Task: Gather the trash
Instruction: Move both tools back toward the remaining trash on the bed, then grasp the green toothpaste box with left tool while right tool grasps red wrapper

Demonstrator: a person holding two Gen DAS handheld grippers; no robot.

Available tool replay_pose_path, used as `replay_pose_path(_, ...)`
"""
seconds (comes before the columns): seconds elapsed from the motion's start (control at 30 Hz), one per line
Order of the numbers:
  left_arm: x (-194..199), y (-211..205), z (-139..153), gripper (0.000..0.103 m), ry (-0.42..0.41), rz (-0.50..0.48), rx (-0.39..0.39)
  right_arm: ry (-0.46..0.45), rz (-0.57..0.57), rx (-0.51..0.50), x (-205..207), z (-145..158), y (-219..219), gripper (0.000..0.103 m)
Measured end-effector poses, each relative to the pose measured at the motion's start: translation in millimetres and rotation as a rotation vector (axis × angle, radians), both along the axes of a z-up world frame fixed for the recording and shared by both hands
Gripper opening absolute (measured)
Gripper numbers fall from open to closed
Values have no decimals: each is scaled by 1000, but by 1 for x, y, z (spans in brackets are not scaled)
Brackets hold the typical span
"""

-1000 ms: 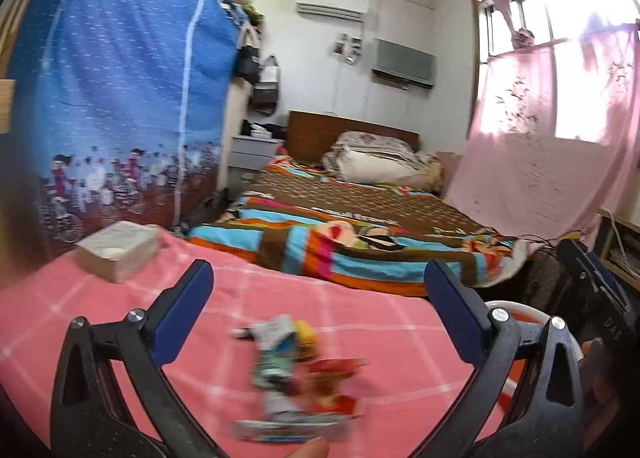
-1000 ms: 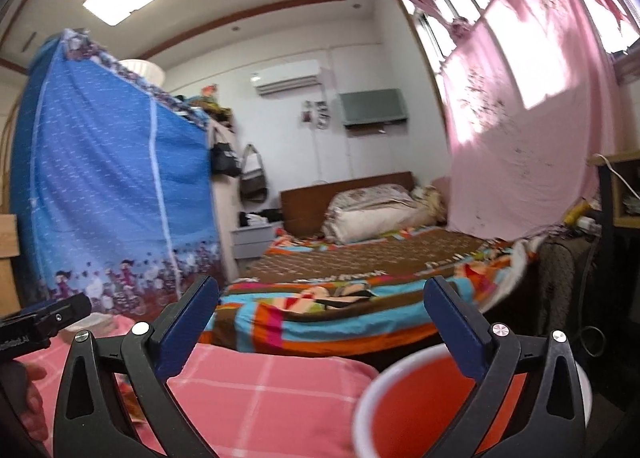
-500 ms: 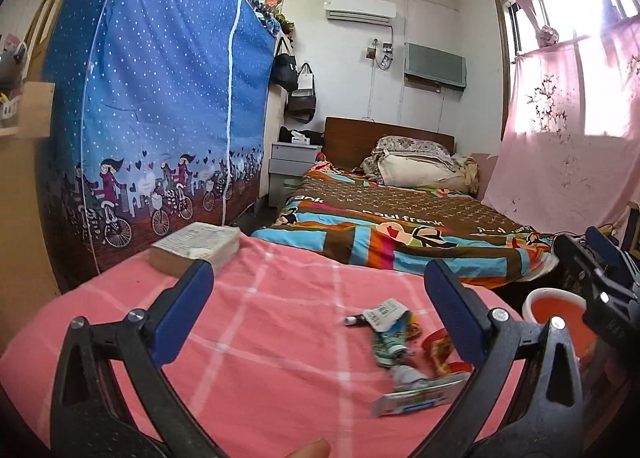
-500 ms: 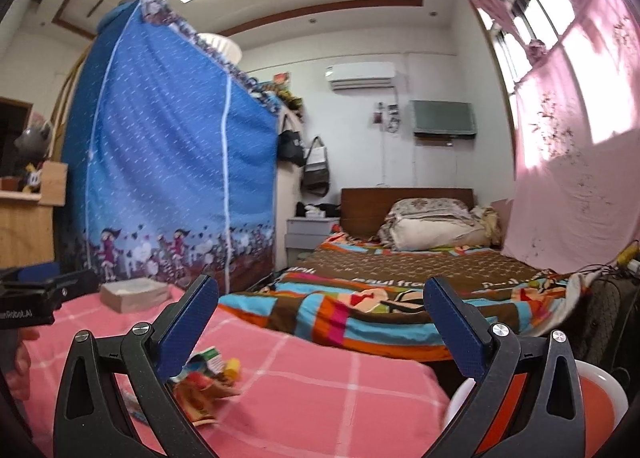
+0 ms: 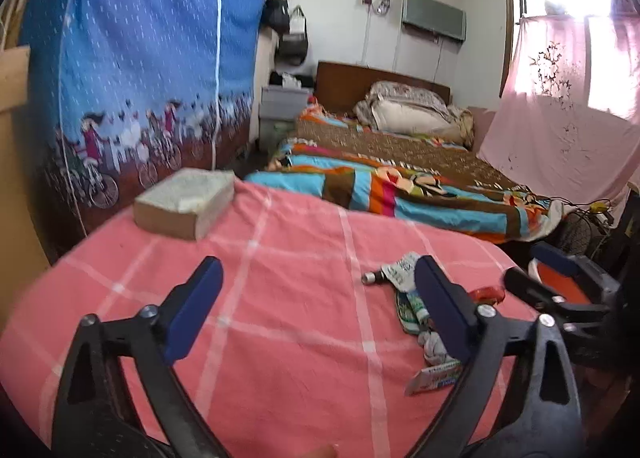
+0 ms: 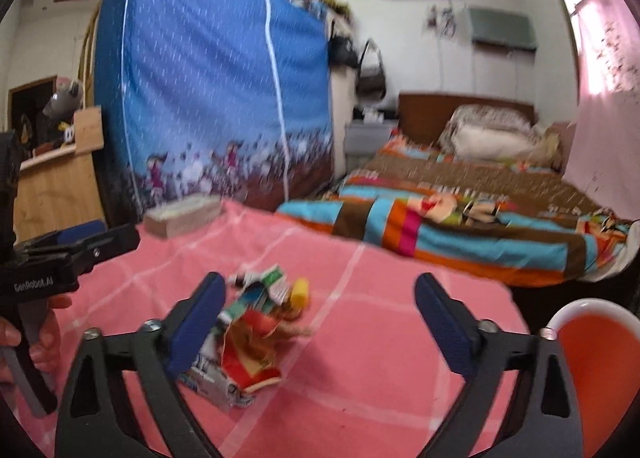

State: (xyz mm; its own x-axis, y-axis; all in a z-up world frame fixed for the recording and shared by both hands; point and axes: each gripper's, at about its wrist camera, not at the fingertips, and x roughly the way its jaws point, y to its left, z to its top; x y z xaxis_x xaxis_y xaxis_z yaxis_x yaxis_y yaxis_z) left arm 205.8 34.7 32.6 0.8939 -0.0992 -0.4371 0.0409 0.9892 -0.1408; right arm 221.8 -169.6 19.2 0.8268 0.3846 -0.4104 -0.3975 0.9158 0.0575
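A small pile of trash lies on the pink checked cloth [image 5: 280, 338]: crumpled wrappers [image 5: 412, 300], a torn paper strip and a flat packet [image 5: 434, 374]. My left gripper [image 5: 318, 310] hovers over bare cloth to the left of the pile. Its jaws are closing, with nothing between them. In the right wrist view the same wrappers [image 6: 260, 322] lie just inside my right gripper's left finger [image 6: 196, 314]. My right gripper [image 6: 318, 314] is closing too, and its pads touch nothing. An orange bin with a white rim [image 6: 592, 358] stands low at the right.
A tissue box [image 5: 186, 204] rests at the cloth's far left corner. Beyond the edge are a bed with a striped blanket [image 5: 400, 190], a blue fabric wardrobe [image 5: 152, 58] and a pink curtain [image 5: 560, 130]. A hand [image 6: 36, 342] holds the left gripper's handle.
Both views swung left and dipped toward the cloth. The trash pile slid right in the left wrist view and came up between the right gripper's fingers. Both pairs of jaws narrowed slightly.
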Motion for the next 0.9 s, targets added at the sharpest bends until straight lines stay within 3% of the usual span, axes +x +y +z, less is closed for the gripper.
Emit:
replay_pose_path(0.2,9,-9,-8,76,92,-84,-13,132,77,29,9,-14,4,73)
replay_pose_path(0.37,21,-21,-15,62,176,-148,-19,220,154,80,17,-20,7,51)
replay_pose_path(0.63,34,-30,-24,58,263,-217,-94,214,150,96,14,-15,-1,50)
replay_pose_path(0.9,46,-49,-29,57,334,-268,-96,146,1,6,15,-8,-27,50)
